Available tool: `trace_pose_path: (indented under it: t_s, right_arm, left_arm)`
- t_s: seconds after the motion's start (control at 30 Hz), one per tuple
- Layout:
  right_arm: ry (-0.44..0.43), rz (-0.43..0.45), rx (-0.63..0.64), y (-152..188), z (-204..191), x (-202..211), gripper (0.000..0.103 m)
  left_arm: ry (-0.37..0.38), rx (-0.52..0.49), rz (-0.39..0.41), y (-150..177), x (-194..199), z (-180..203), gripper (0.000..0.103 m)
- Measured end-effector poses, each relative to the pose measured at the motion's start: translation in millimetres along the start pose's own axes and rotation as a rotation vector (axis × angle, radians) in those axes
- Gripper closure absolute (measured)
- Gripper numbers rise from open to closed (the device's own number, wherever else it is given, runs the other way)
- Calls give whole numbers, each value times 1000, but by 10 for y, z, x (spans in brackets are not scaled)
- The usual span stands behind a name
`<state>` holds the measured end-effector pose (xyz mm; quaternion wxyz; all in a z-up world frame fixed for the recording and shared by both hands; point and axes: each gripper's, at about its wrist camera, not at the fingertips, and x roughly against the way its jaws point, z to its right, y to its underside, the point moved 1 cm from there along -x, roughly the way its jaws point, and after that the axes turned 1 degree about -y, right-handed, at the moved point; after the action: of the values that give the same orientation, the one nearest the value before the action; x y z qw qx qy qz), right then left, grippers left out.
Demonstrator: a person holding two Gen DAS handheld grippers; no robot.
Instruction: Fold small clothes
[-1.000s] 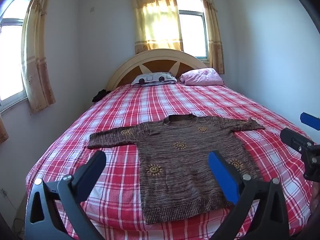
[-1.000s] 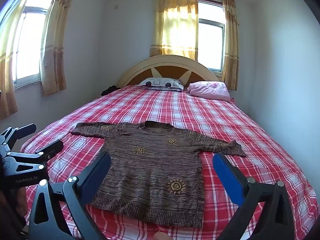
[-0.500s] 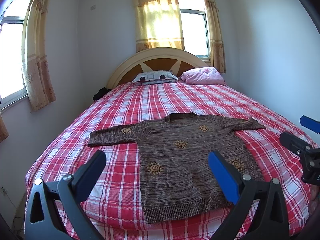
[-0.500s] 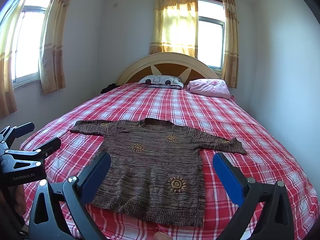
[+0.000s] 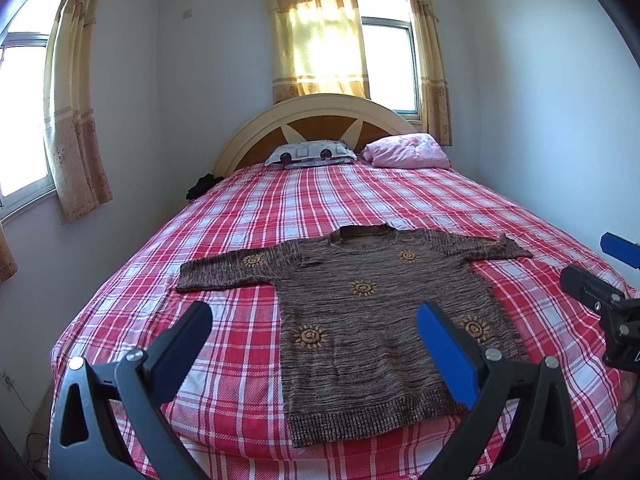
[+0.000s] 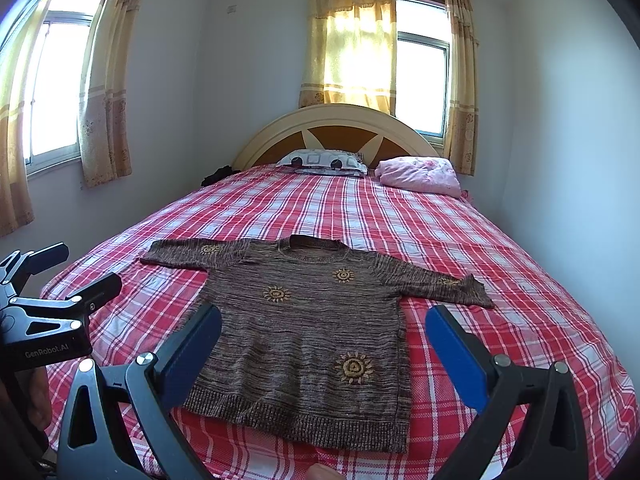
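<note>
Brown knit sweater (image 5: 376,312) with sun motifs, flat, sleeves spread, unfolded.

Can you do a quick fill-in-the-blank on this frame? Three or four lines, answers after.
1. The sweater lies ___ on the bed, both sleeves spread.
2. Both claws, left and right, are ___ and hold nothing.
3. The sweater's neck points toward the ___.
4. The pink pillow lies at the ___ of the bed.

Answers: flat; open; headboard; head
</note>
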<state>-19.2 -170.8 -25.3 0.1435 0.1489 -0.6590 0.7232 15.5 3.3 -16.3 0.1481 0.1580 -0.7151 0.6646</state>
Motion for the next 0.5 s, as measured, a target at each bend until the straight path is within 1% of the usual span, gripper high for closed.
trace_pose_path:
  t_s: [0.5]
  right_arm:
    - [1,-5,5,31,-28,-9,1]
  left_arm:
    - [-1,3,-4,7,-14,-18,0]
